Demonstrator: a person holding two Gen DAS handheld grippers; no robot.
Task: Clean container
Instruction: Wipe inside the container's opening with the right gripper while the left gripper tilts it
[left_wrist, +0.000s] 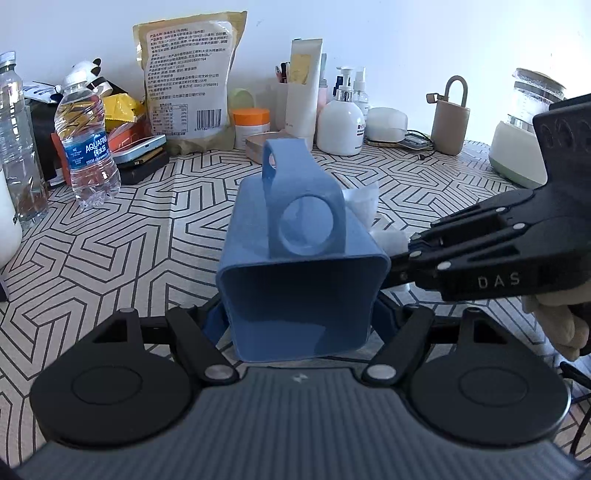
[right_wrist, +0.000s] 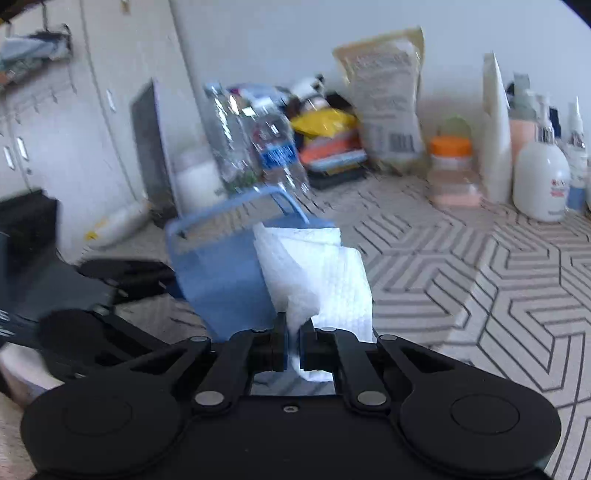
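Left gripper (left_wrist: 295, 325) clamps blue container (left_wrist: 295, 280) on its side, mouth toward it; right gripper (right_wrist: 293, 347), pinching tissue (right_wrist: 317, 273), presses container's right outer wall.

In the left wrist view, the container (left_wrist: 299, 280) occupies frame centre on the desk (left_wrist: 147, 221). The bottle (left_wrist: 86, 147) stands upper left, the pouch (left_wrist: 188, 81) behind centre, the kettle (left_wrist: 524, 122) upper right. The tissue (left_wrist: 360, 203) lies right of the container.

A plain white wall (left_wrist: 406, 33) backs the surface (left_wrist: 177, 221) (geometric black-lined cloth). Pale cabinet doors (right_wrist: 48, 122) stand left.
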